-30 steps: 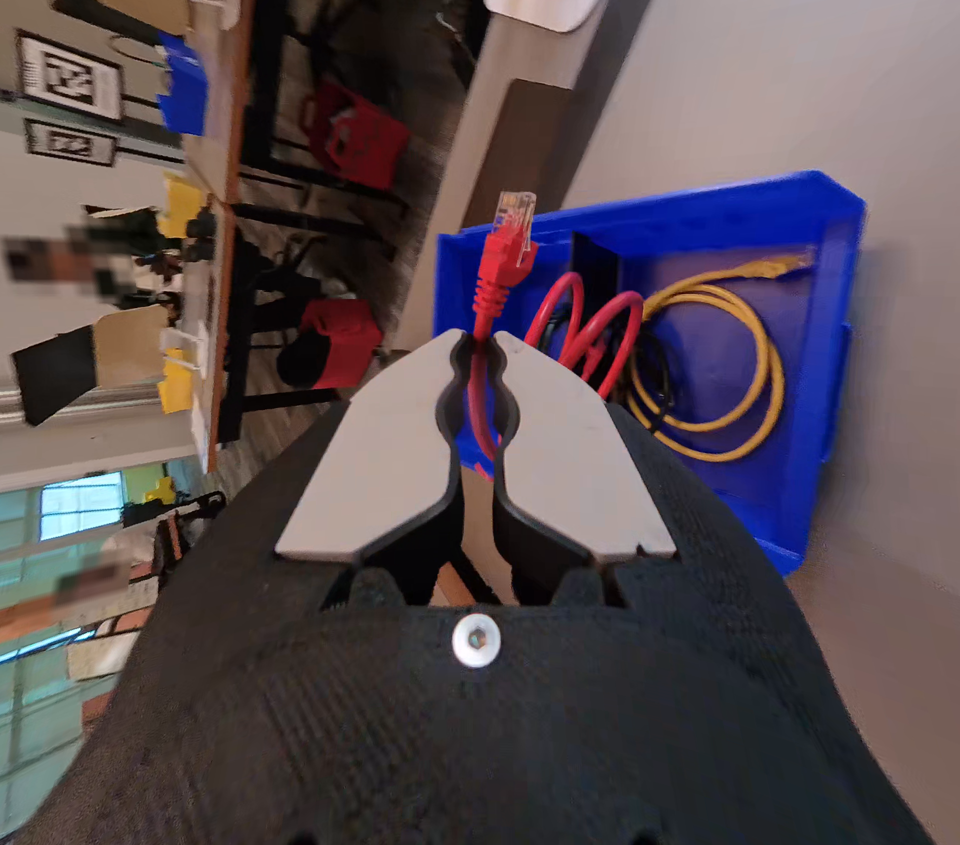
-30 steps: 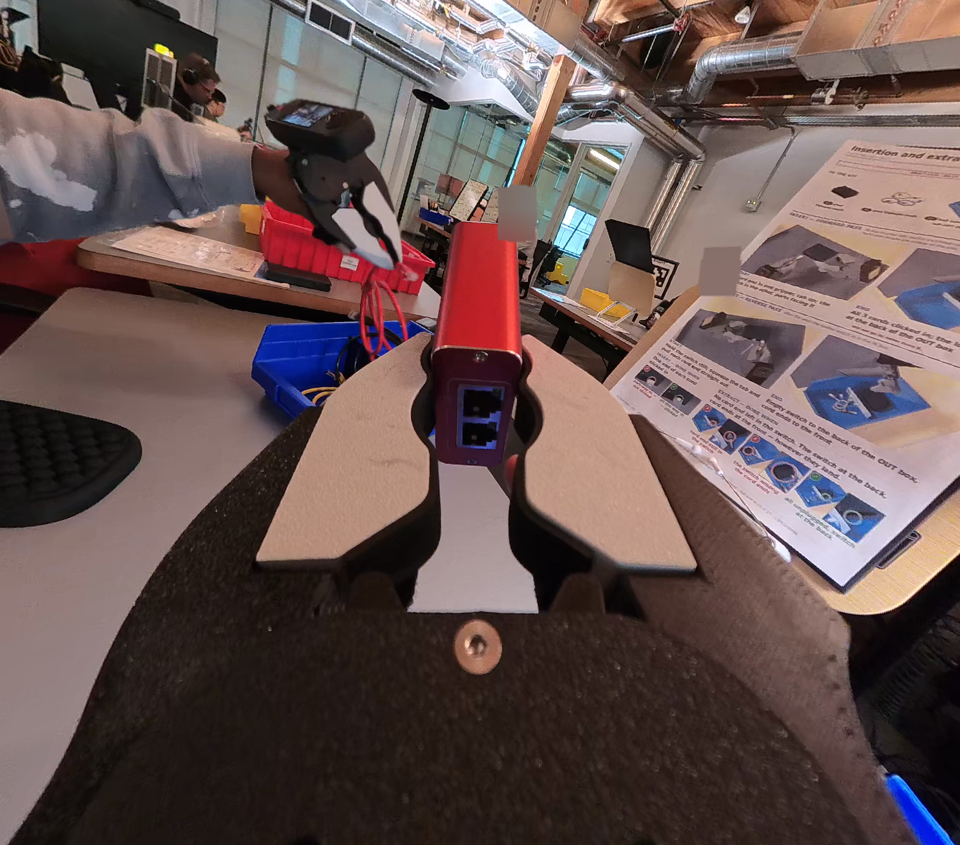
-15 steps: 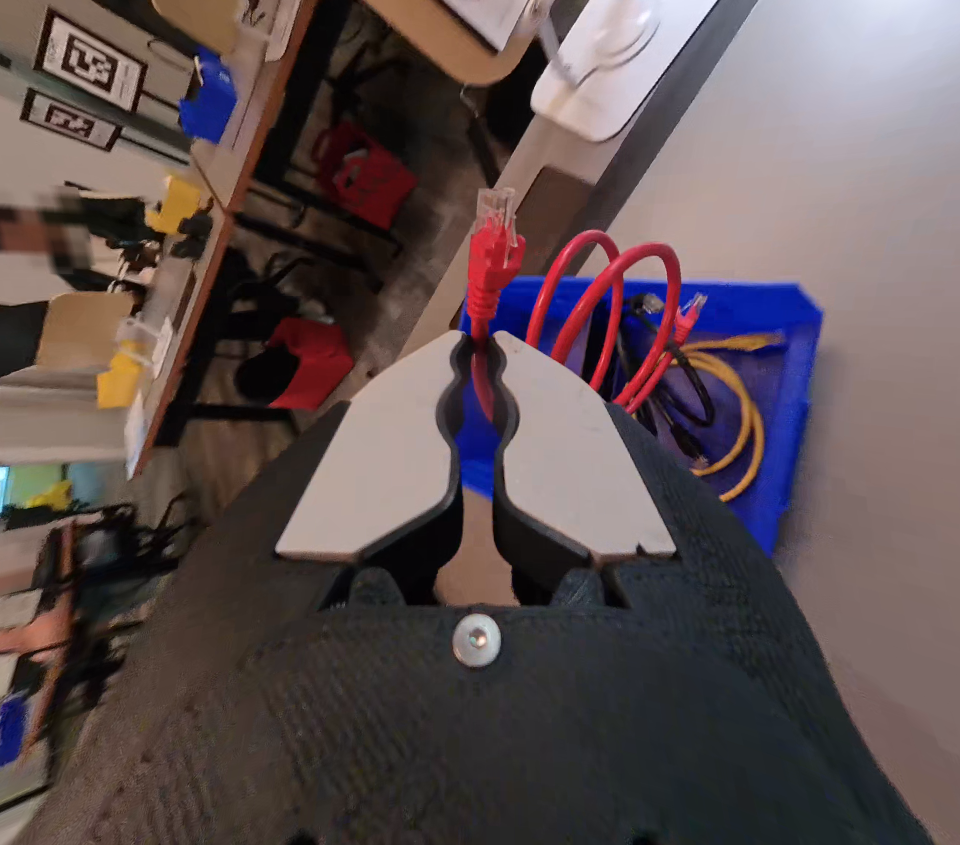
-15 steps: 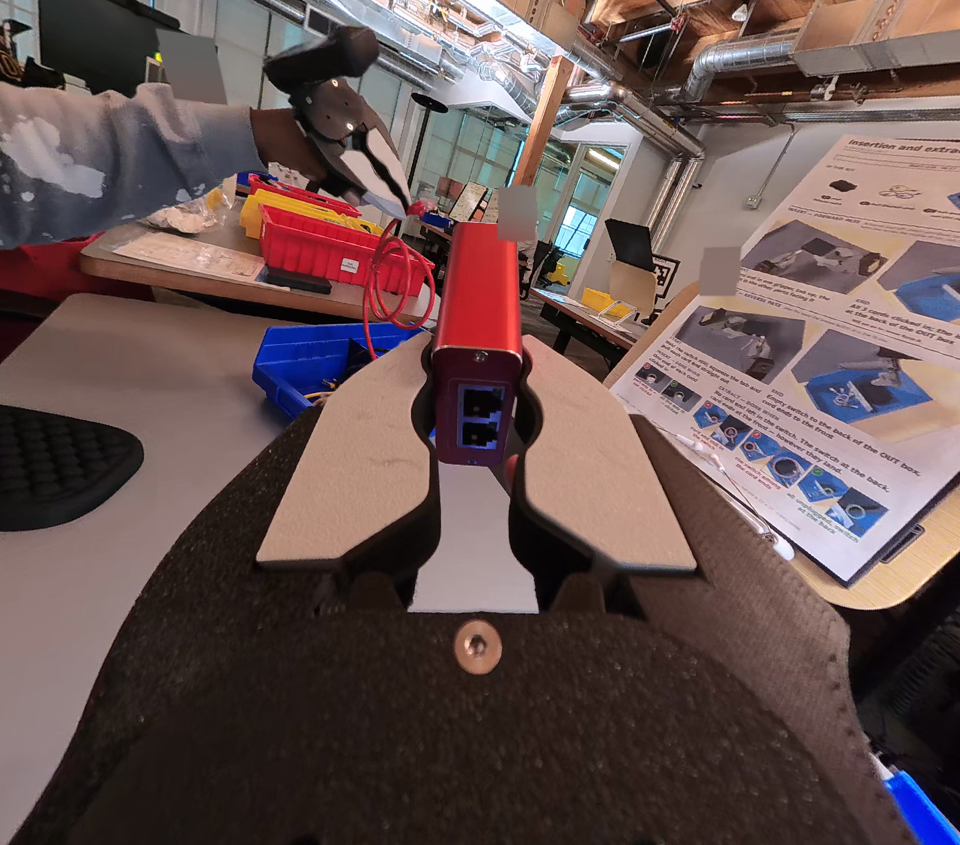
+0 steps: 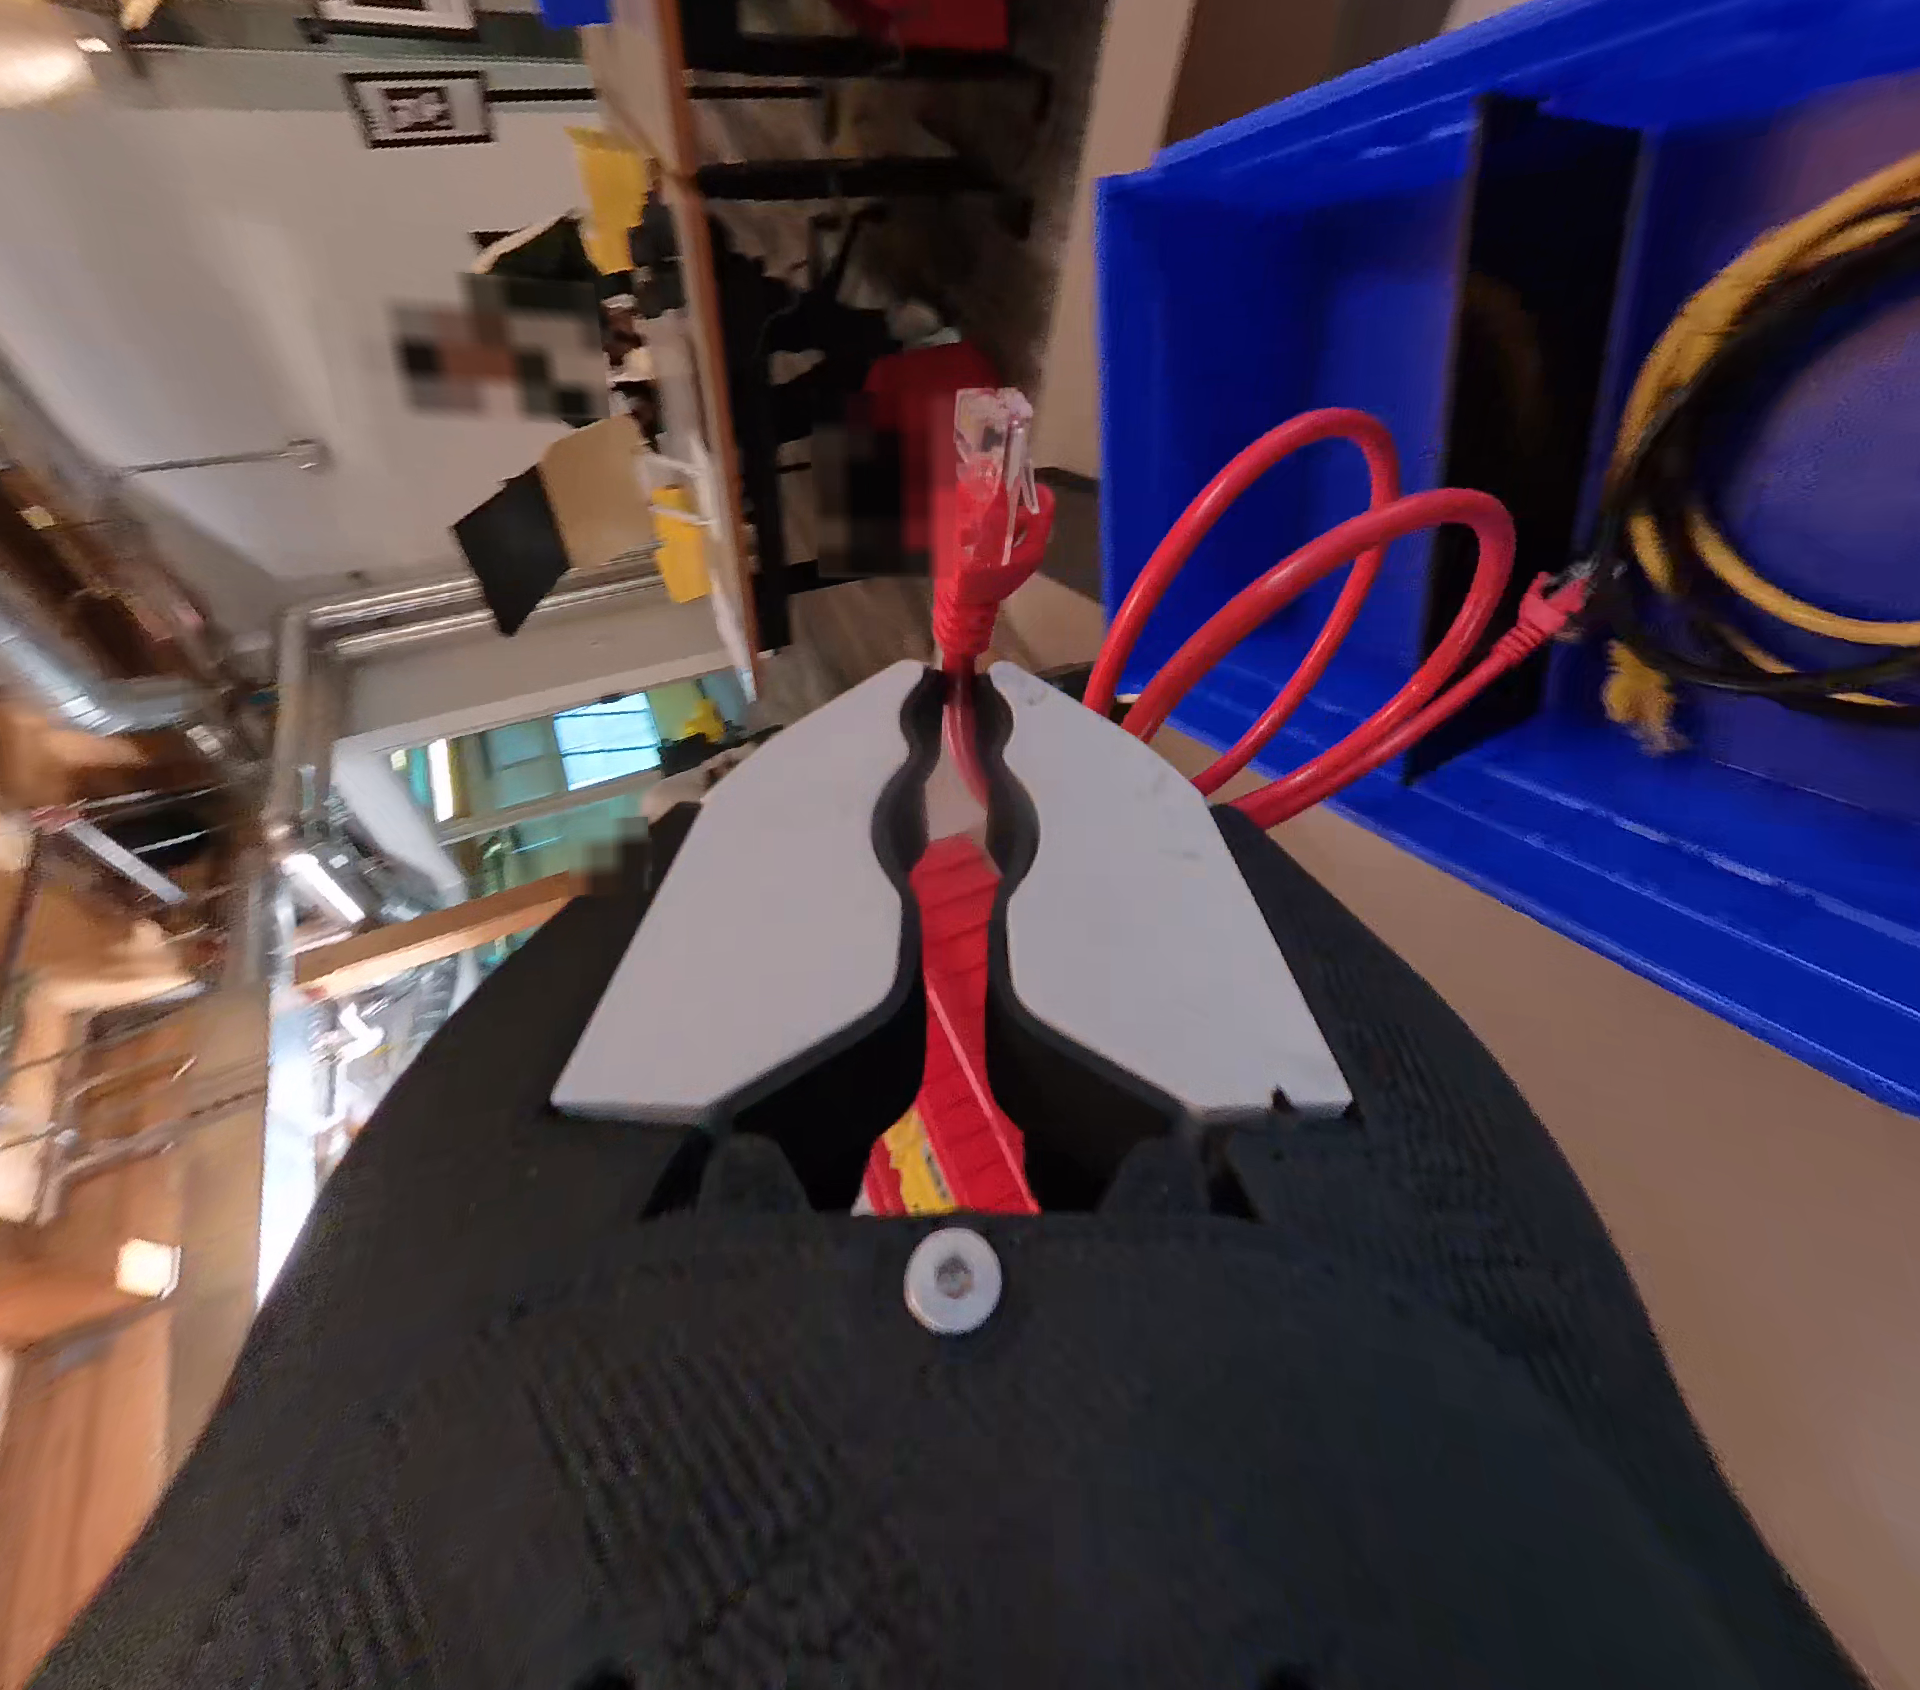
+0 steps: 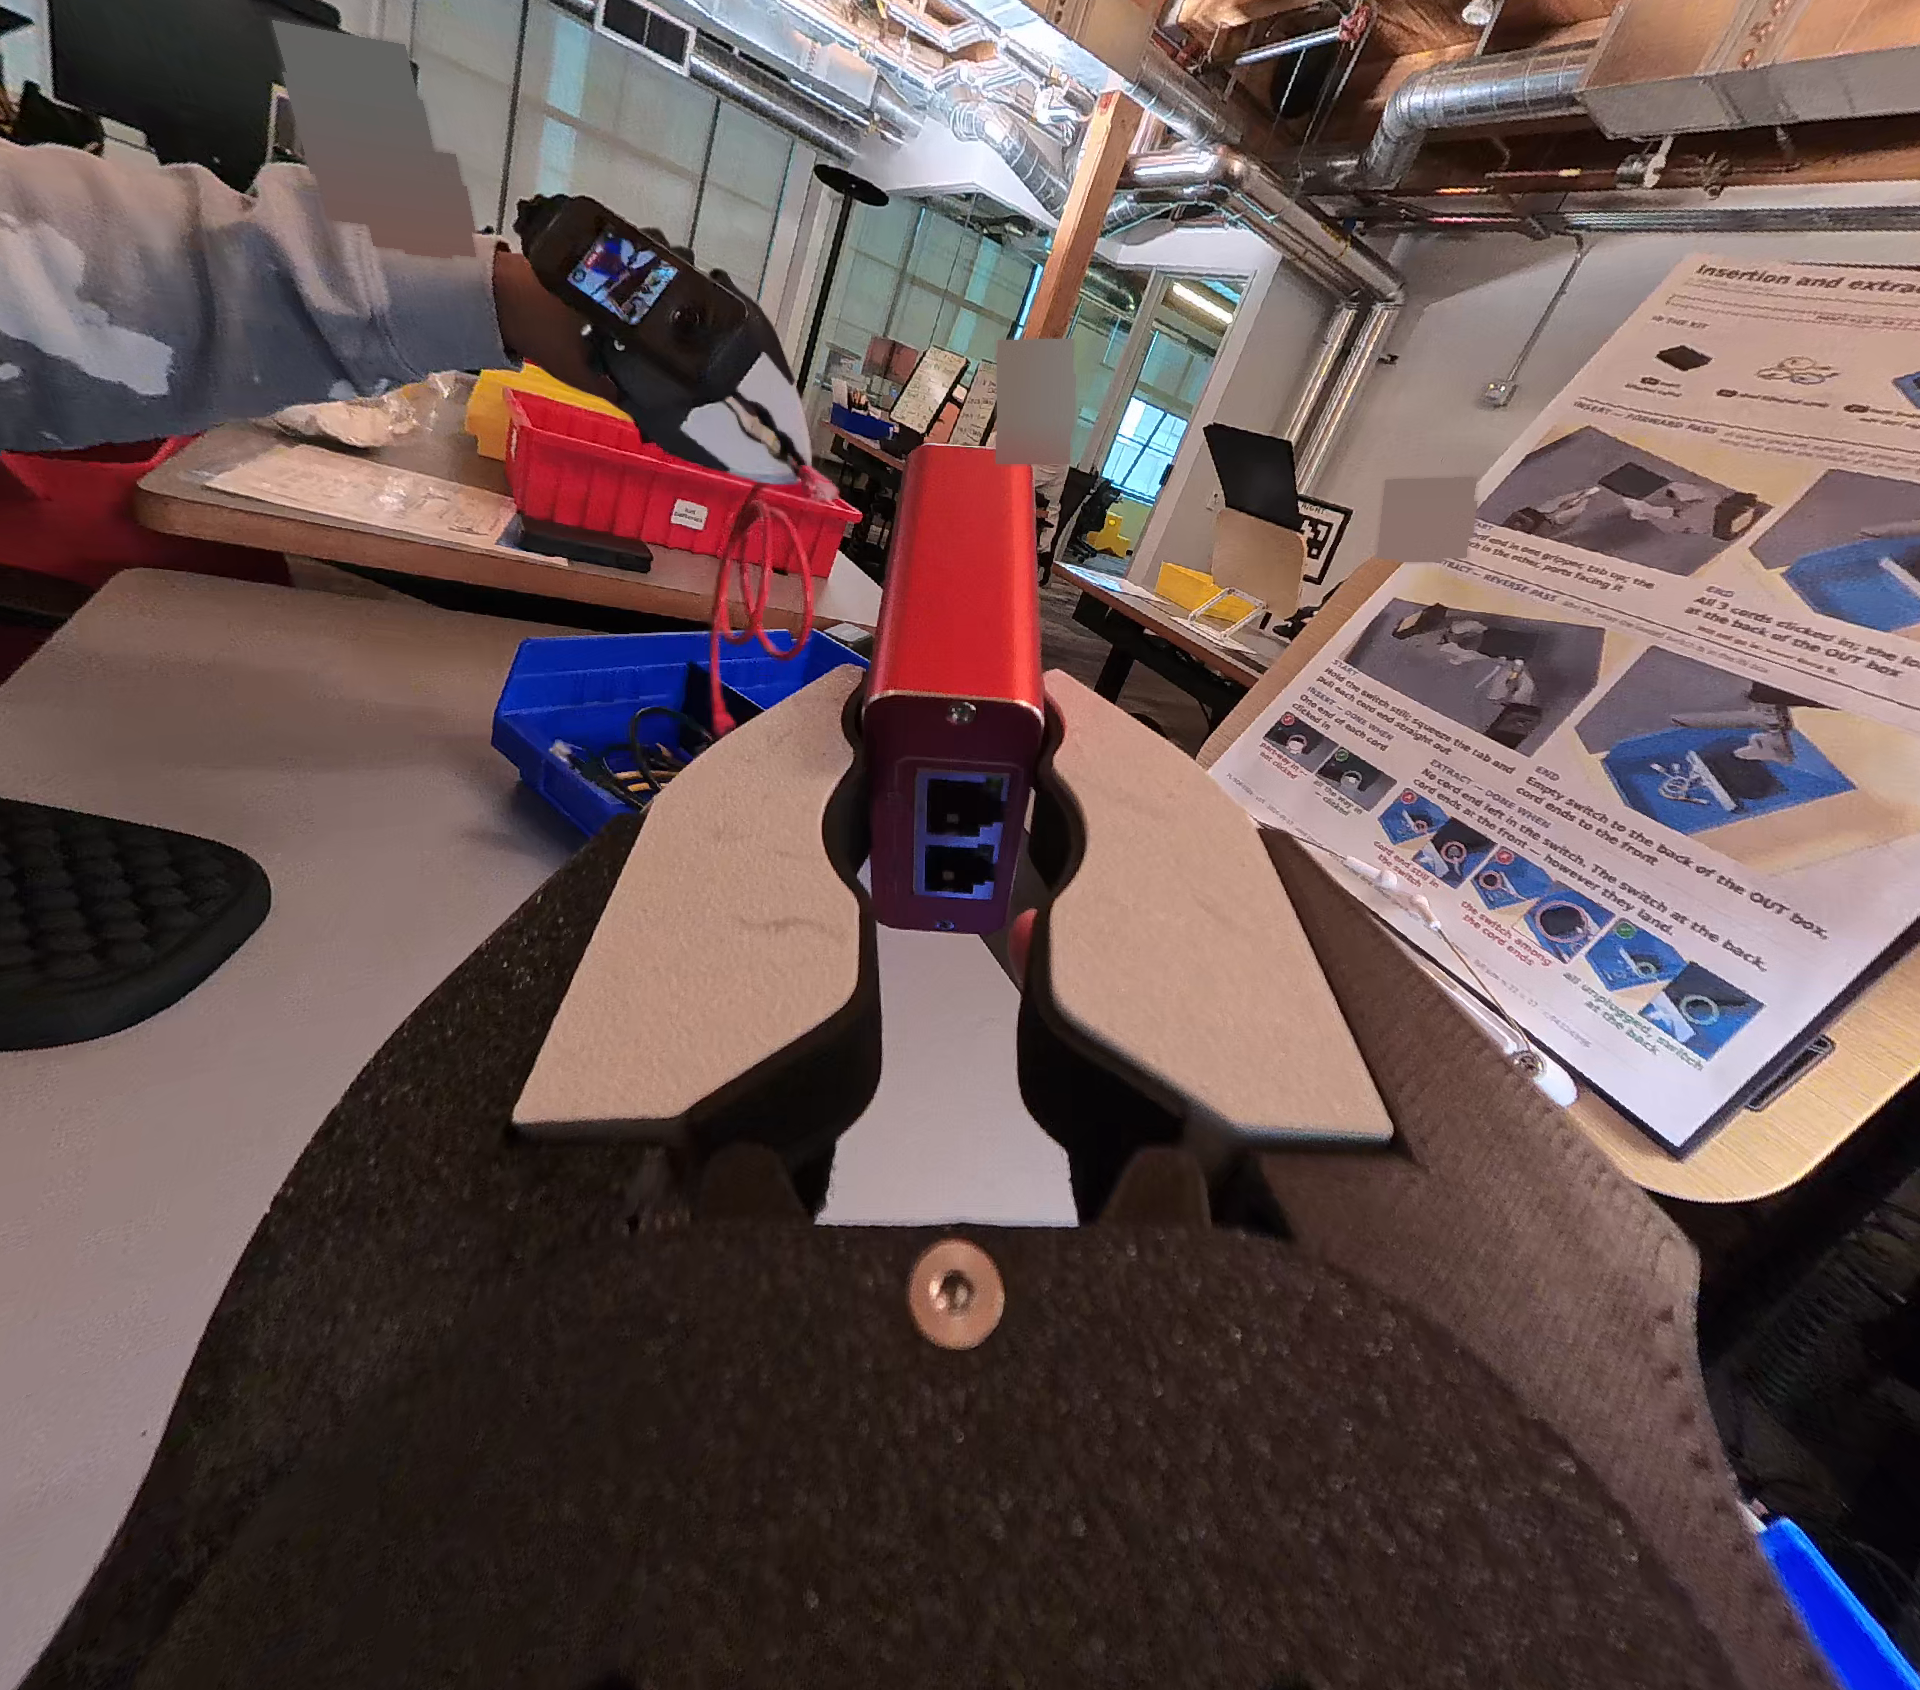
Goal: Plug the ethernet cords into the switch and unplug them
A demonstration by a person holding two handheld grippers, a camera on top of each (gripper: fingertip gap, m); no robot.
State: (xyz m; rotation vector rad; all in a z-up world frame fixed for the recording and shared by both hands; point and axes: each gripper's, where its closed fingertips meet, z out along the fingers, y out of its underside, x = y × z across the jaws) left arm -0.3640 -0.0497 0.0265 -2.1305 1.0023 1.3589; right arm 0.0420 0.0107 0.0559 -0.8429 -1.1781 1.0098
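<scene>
The grey table [image 6: 260, 767] fills the lower left of the right wrist view, and a blue bin [image 6: 582, 705] sits on it just left of centre. In the left wrist view the same bin's wall [image 5: 1247, 414] takes up the upper right of the frame; a black divider [image 5: 1527, 352] splits it in two, and a yellow cord [image 5: 1704, 414] and a black cord [image 5: 1766, 674] lie coiled together in the compartment at the far right.

At the right of the right wrist view an illustrated instruction sheet [image 6: 1621, 705] leans on a pale wooden board. A red bin [image 6: 644, 487] stands on a farther table at the upper left, and a black textured pad [image 6: 94, 913] lies at the left edge.

The right gripper [image 6: 956, 809] is clamped on the red switch [image 6: 956, 580], which stands between its fingers at frame centre, its two empty ports facing the camera, one above the other.

The left gripper [image 5: 961, 684] is closed on the red ethernet cord [image 5: 1320, 591] just behind its plug [image 5: 992, 477], whose clear tip points upward at frame centre. The rest of the cord loops to the right of the fingers, and its other plug hangs by the divider. In the right wrist view that left gripper [image 6: 800, 461] hangs above the blue bin, held by a person's sleeved arm [image 6: 208, 310] coming in from the left edge, with the red loops dangling below it, left of the switch and apart from it.
</scene>
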